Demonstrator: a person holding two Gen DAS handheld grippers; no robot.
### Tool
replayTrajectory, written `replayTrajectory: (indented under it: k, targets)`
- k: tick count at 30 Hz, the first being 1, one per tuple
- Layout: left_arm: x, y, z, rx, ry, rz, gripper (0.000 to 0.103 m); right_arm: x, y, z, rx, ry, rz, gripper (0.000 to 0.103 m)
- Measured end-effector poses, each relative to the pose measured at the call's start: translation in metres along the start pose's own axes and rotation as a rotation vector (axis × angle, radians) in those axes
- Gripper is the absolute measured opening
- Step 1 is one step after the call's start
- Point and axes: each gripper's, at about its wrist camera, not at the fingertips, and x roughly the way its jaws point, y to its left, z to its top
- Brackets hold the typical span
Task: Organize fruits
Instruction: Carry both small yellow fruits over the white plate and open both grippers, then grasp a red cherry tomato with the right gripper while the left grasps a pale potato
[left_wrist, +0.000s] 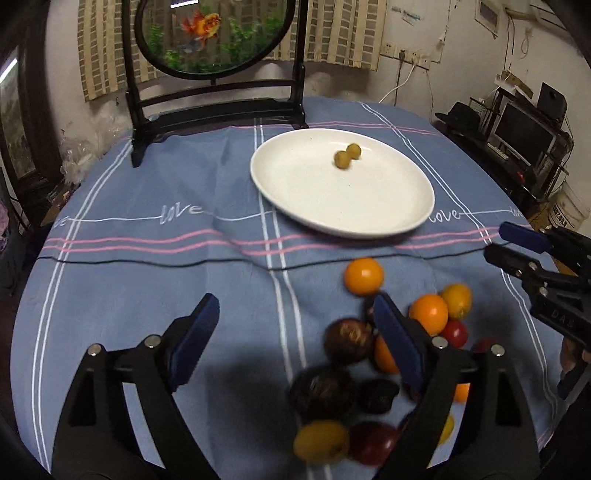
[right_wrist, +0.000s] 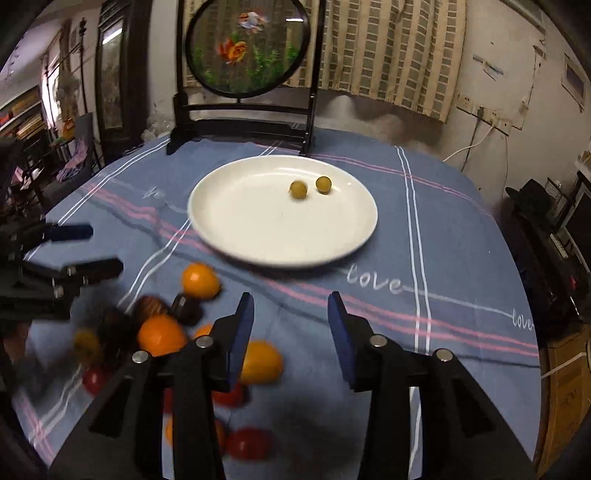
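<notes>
A white plate (left_wrist: 314, 192) (right_wrist: 258, 229) lies on the blue cloth with two small green fruits (left_wrist: 341, 159) (right_wrist: 297, 190) on it. Nearer me is a loose pile of fruits: oranges (left_wrist: 364, 276) (right_wrist: 161, 334), dark brown ones (left_wrist: 347, 341), red ones (left_wrist: 454, 332) (right_wrist: 249, 443) and a yellow one (left_wrist: 321, 441). My left gripper (left_wrist: 295, 332) hangs open over the pile's left side, its right finger among the fruits, its pads pressing on nothing. My right gripper (right_wrist: 291, 332) is open over bare cloth just right of the pile, holding nothing.
A dark wooden stand with a round goldfish screen (left_wrist: 214, 33) (right_wrist: 247, 48) stands at the table's far edge, behind the plate. The round table drops off on all sides. Shelves with a monitor (left_wrist: 524, 133) are off to the right.
</notes>
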Motion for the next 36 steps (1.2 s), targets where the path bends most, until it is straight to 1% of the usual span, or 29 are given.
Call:
replayTrajectory:
  k: [3, 7, 9, 12, 18, 21, 26, 27, 28, 29, 31, 33, 36]
  targets:
    - [-0.012, 0.002, -0.019, 0.021, 0.005, 0.002, 0.089, -0.014, 0.008, -0.028, -0.036, 0.033, -0.003, 0.045]
    - [-0.021, 0.004, -0.042, 0.022, 0.014, -0.011, 0.089, -0.028, 0.017, -0.065, -0.05, 0.066, 0.031, 0.045]
    - [-0.024, 0.004, -0.052, 0.024, 0.021, -0.02, 0.089, -0.034, 0.02, -0.08, -0.06, 0.081, 0.042, 0.045]
    - [-0.025, 0.003, -0.066, 0.031, 0.035, -0.012, 0.089, -0.033, 0.024, -0.093, -0.086, 0.113, 0.029, 0.045]
    - [-0.028, 0.006, -0.085, 0.056, 0.037, -0.003, 0.089, -0.019, 0.026, -0.1, -0.111, 0.159, 0.02, 0.045]
    - [-0.031, 0.009, -0.089, 0.068, 0.038, -0.009, 0.089, -0.004, 0.028, -0.095, -0.119, 0.171, 0.017, 0.045]
    - [-0.027, 0.013, -0.095, 0.074, 0.065, -0.01, 0.089, 0.012, 0.023, -0.08, -0.114, 0.16, 0.019, 0.045]
    - [-0.025, 0.013, -0.095, 0.077, 0.072, -0.012, 0.089, 0.013, 0.022, -0.079, -0.115, 0.158, 0.021, 0.044]
    - [-0.023, 0.012, -0.096, 0.08, 0.078, -0.015, 0.089, 0.015, 0.022, -0.078, -0.118, 0.153, 0.028, 0.035]
    - [-0.021, 0.01, -0.097, 0.087, 0.082, -0.02, 0.089, 0.015, 0.023, -0.077, -0.123, 0.148, 0.048, 0.032]
    - [-0.017, 0.005, -0.098, 0.102, 0.084, -0.017, 0.089, 0.014, 0.024, -0.078, -0.132, 0.143, 0.035, 0.032]
    - [-0.015, 0.004, -0.096, 0.103, 0.066, 0.0, 0.089, 0.011, 0.024, -0.08, -0.128, 0.14, 0.036, 0.032]
    - [-0.012, 0.006, -0.092, 0.089, 0.062, -0.013, 0.089, 0.002, 0.019, -0.083, -0.102, 0.12, 0.034, 0.032]
